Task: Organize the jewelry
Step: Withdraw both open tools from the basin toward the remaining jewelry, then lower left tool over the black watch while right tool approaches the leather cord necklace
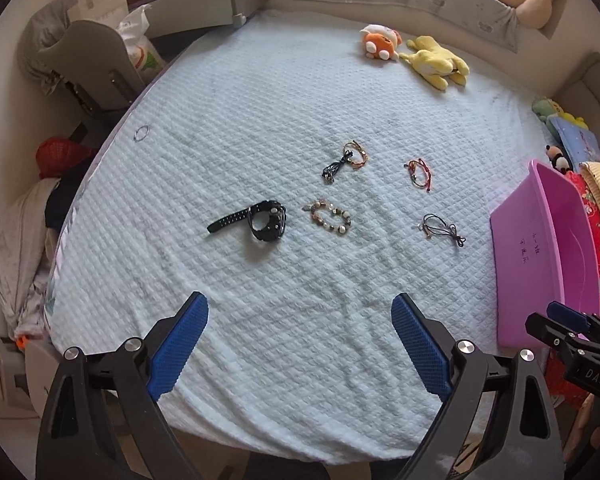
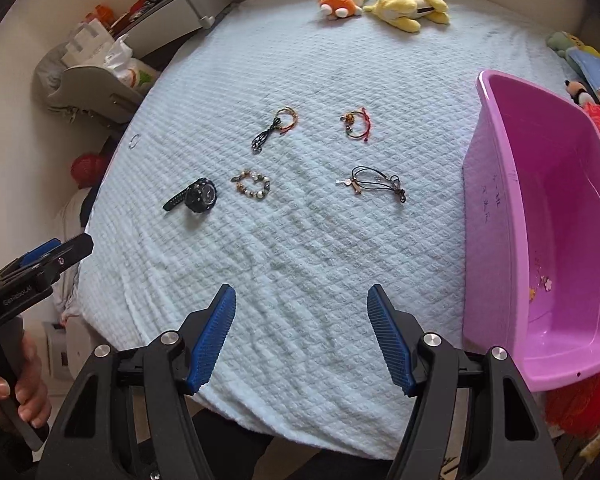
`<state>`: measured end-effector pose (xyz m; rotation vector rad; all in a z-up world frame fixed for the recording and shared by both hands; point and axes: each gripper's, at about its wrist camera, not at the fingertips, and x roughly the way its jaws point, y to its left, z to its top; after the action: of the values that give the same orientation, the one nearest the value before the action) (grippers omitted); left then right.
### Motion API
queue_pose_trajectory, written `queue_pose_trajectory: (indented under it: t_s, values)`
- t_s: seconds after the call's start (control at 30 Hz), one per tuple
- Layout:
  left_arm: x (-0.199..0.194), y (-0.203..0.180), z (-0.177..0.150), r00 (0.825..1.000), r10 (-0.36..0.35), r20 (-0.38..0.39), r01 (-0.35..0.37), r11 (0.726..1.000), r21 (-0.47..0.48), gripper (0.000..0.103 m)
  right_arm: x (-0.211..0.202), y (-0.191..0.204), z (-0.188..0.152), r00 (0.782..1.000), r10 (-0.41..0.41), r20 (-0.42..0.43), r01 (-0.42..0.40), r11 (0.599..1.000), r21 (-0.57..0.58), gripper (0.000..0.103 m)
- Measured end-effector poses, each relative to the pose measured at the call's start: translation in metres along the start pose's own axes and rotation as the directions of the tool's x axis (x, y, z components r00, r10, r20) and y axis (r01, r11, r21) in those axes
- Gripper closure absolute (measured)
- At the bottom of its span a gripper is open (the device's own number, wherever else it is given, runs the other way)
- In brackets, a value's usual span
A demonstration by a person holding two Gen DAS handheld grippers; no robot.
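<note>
A: So, where's the jewelry?

B: Spread over the light blue quilt (image 2: pixel 300 240), mid-frame in both views. A black watch (image 2: pixel 198 197) lies left of centre, a beaded bracelet (image 2: pixel 253 185) just beside it, and three cord bracelets sit further right and up: one orange-and-black (image 2: pixel 278 125), one red (image 2: pixel 355 122), one dark with charms (image 2: pixel 374 184). A thin ring (image 1: pixel 141 133) lies apart at the upper left. The pink tub (image 2: pixel 496 216) stands at the right edge.

A: And the grippers?

B: The left gripper (image 1: pixel 300 344) and right gripper (image 2: pixel 301 332) both hover low in frame, blue pads wide apart, holding nothing.

A: How will the pieces handle?

B: I'd judge the cords light and floppy, so pinch them at a knot or charm. The beads look hard and may roll; grip across the strand. The watch seems stiffest and heaviest, so take its case or strap.

A: Any writing?

B: Handwritten marks on the tub's wall, unreadable. "DAS" shows on one gripper body, and small lettering on the other is too tiny to read.
</note>
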<state>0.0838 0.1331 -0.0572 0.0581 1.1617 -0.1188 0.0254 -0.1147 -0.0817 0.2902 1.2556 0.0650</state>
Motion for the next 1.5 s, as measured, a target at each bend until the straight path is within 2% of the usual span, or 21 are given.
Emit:
queue_pose_trajectory:
  t_s: [0.13, 0.2, 0.3, 0.53, 0.73, 1.07, 1.5]
  values:
    - [0.023, 0.024, 0.01, 1.0, -0.016, -0.007, 0.016, 0.998, 0.066, 0.012, 0.006, 0.011, -0.004, 0.998, -0.042, 0.052, 0.035, 0.992, 0.121, 0.038]
    - [0.034, 0.038, 0.012, 1.0, -0.02, -0.019, 0.021, 0.998, 0.067, 0.012, 0.009, 0.016, -0.005, 0.996, -0.059, 0.066, 0.048, 0.987, 0.156, 0.038]
    - [0.051, 0.055, 0.015, 0.999, -0.033, -0.034, 0.034, 0.998, 0.043, 0.012, 0.015, 0.024, -0.005, 0.993, -0.091, 0.081, 0.076, 0.982, 0.175, 0.038]
    - [0.088, 0.07, 0.016, 1.0, -0.018, -0.005, 0.018, 1.0, 0.016, 0.012, 0.048, 0.025, 0.0, 0.988, -0.126, 0.085, 0.109, 0.978, 0.18, 0.038]
    - [0.128, 0.064, 0.016, 1.0, 0.001, 0.026, -0.001, 1.0, 0.015, 0.012, 0.088, 0.014, 0.007, 0.986, -0.122, 0.109, 0.103, 0.98, 0.171, 0.038]
    - [0.194, 0.047, 0.011, 0.999, 0.021, 0.047, -0.021, 1.0, 0.005, 0.012, 0.154, -0.002, 0.024, 0.979, -0.127, 0.16, 0.115, 0.99, 0.084, 0.038]
    - [0.23, 0.023, 0.017, 0.997, 0.048, 0.063, -0.045, 0.998, -0.039, 0.012, 0.197, -0.044, 0.059, 0.975, -0.136, 0.178, 0.126, 0.99, 0.07, 0.038]
